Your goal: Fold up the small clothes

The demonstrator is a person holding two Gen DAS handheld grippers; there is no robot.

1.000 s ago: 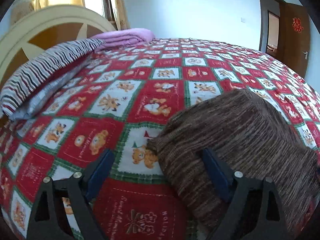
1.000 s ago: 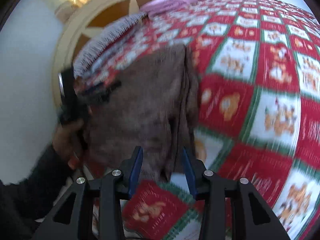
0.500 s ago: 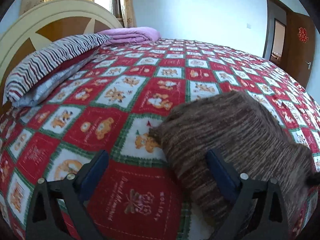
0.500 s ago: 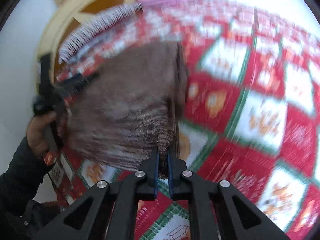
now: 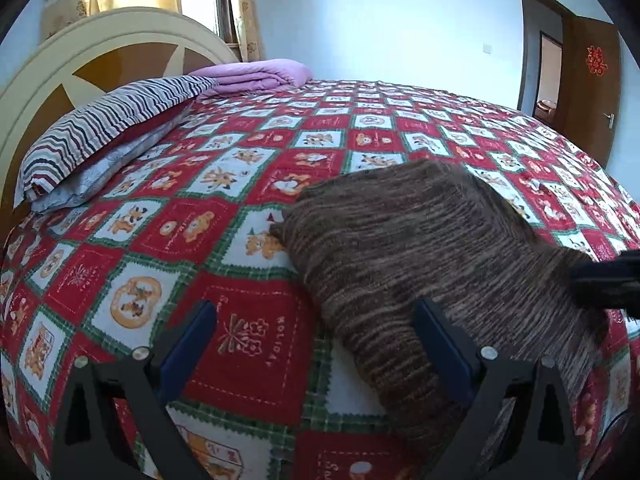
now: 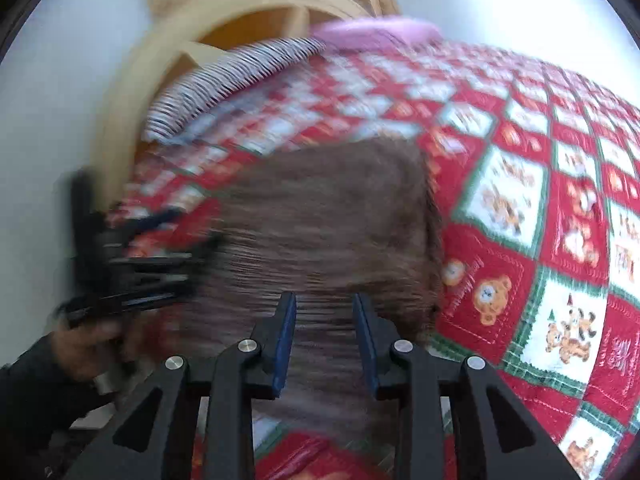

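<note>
Ribbed brown knit garment [image 5: 432, 248] folded on quilted bedspread [image 5: 248, 184].

Left gripper [image 5: 316, 344] jaws wide apart, low over the brown knit garment [image 5: 432, 248], gripping nothing. Right gripper [image 6: 325, 334] jaws parted, empty, above the same garment. Left hand [image 6: 86, 344] wraps its handle.

I see a bed [image 5: 248, 340] covered with a red, white and green patchwork quilt of teddy-bear squares. A folded brown knit garment [image 5: 420, 248] lies flat on it. Beyond the garment, toward the headboard [image 5: 100, 52], a striped pillow [image 5: 108, 124] rests on the quilt, and a folded lilac blanket [image 5: 256, 74] sits just beside that pillow.
</note>
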